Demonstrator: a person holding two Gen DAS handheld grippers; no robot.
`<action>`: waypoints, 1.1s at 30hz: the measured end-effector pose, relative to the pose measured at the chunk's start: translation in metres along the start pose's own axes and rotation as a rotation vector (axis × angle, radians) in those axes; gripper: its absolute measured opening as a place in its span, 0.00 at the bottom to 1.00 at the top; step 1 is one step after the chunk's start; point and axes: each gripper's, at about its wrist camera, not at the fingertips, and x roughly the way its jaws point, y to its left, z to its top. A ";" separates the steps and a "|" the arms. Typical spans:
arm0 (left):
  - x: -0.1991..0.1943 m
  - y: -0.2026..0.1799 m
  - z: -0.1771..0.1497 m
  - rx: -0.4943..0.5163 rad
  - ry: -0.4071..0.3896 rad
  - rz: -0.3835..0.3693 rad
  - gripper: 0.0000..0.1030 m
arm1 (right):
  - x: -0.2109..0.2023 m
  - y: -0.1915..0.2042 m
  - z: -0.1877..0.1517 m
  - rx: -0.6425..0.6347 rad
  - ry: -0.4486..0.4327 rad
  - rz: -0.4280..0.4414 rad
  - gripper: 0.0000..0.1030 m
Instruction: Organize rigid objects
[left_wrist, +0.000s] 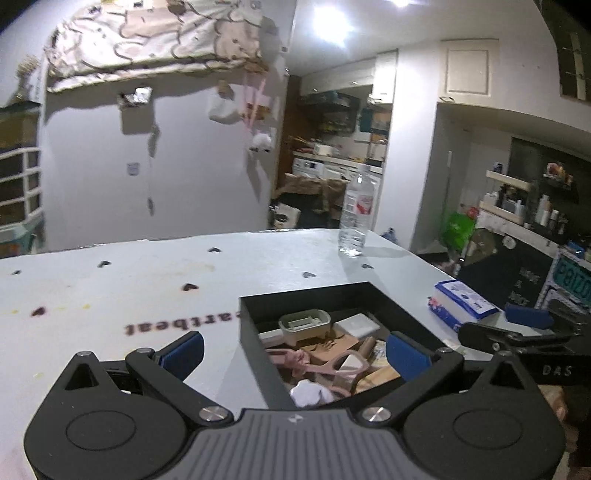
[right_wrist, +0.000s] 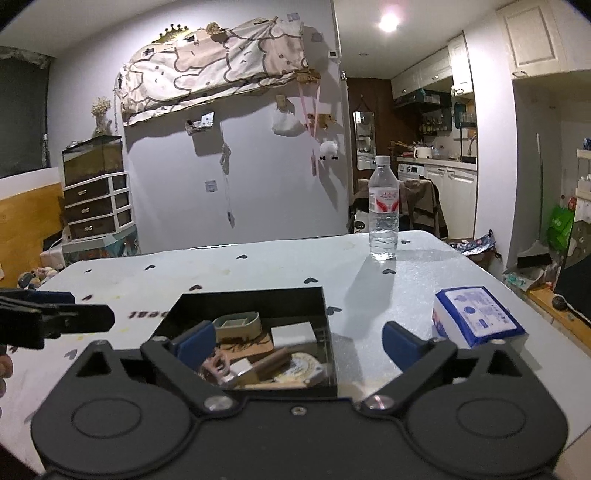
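Two open claws over one black box

Left claw (left_wrist: 293, 349) and right claw (right_wrist: 299, 341) both gape empty above the black box (right_wrist: 258, 301) of jumbled objects on the tabletop (right_wrist: 258, 266); one water bottle (right_wrist: 383, 212) and one tissue pack (right_wrist: 478, 317) stand apart.

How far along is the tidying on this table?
Mostly done, it seems: the black box already holds a soap dish, blocks and other small items. Nothing is in hand; the left tool and right tool are both open and empty. Left out on the table: a tissue pack and a bottle.
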 end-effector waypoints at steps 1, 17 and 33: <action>-0.005 -0.001 -0.003 -0.002 -0.009 0.013 1.00 | -0.003 0.002 -0.002 -0.007 -0.001 -0.007 0.99; -0.058 -0.010 -0.036 -0.013 -0.072 0.190 1.00 | -0.047 0.012 -0.024 -0.040 -0.056 -0.040 1.00; -0.062 -0.010 -0.044 -0.007 -0.056 0.229 1.00 | -0.055 0.014 -0.024 -0.044 -0.068 -0.027 1.00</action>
